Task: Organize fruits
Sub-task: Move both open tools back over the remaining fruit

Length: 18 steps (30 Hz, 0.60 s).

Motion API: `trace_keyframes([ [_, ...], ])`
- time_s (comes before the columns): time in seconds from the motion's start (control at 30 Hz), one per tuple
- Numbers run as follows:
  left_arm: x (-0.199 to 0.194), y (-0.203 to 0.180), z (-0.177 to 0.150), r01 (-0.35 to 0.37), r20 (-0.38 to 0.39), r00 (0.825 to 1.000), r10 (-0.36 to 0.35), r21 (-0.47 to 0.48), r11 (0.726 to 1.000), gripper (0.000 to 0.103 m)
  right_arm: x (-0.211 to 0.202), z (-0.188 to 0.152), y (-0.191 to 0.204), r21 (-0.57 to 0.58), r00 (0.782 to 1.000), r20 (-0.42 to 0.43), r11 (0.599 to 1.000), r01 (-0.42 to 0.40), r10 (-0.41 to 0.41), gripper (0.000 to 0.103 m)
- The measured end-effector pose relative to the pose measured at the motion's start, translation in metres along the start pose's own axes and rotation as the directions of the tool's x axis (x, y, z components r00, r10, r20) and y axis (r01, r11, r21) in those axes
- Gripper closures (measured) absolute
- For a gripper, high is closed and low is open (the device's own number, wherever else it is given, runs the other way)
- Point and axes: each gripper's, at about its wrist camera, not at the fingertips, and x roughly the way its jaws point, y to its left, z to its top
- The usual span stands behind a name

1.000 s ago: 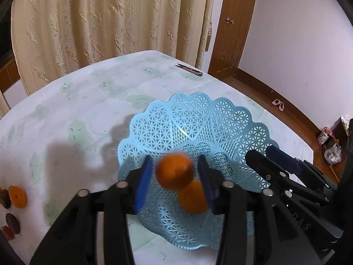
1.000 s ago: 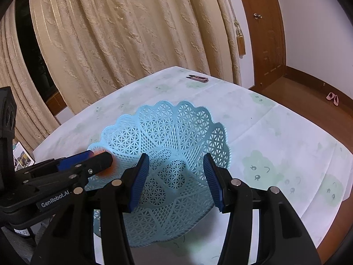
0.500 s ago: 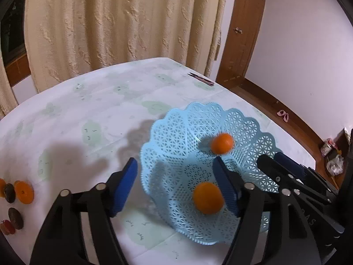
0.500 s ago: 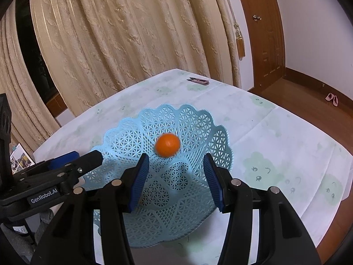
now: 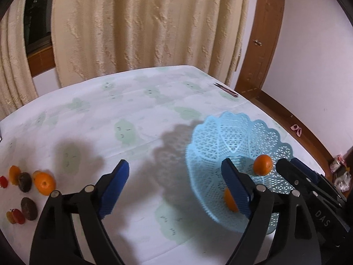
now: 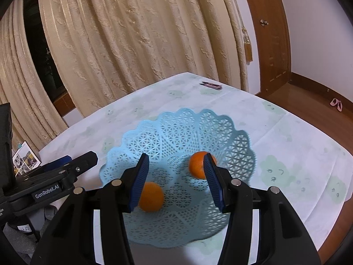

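A light blue lattice basket (image 5: 238,141) (image 6: 181,128) sits on the white tablecloth. Two oranges lie in it: one near the right rim (image 5: 262,164) (image 6: 197,164), and one nearer me (image 6: 152,196), half hidden in the left wrist view behind a blue pad (image 5: 229,199). My left gripper (image 5: 175,167) (image 6: 79,159) hovers left of the basket, its jaws opening with nothing between them. Above the basket, my right gripper (image 6: 176,161) (image 5: 293,165) holds its pads partly apart, gripping nothing. More fruit lies at the far left: an orange (image 5: 44,184), dark fruits (image 5: 24,178) and small red ones (image 5: 15,216).
Small scissors (image 5: 225,89) (image 6: 210,85) lie at the table's far edge in front of beige curtains. A photo frame (image 6: 24,161) stands off the table's left side. The table drops off to a wooden floor on the right.
My left gripper let go of an orange into the basket, opened wide and drew away to the left. The orange rolled toward the basket's right side. The right gripper stayed still.
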Motion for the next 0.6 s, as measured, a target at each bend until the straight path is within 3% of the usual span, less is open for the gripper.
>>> trace_keyframes([
  [0.3,-0.016,0.028,-0.002,-0.073,0.028,0.997,0.073,-0.02,0.997,0.015,0.006,-0.003,0.032,-0.041,0.999,-0.013,0.998,-0.042,0.042,0.05],
  [0.4,-0.024,0.036,-0.004,-0.107,0.041,0.993,0.107,-0.022,0.994,0.014,0.006,-0.003,0.042,-0.055,0.998,-0.008,0.997,-0.055,0.055,0.041],
  [0.6,-0.037,0.06,-0.008,-0.165,0.057,0.984,0.168,-0.051,0.985,0.013,0.007,-0.005,0.069,-0.098,0.996,-0.01,0.991,-0.089,0.088,0.041],
])
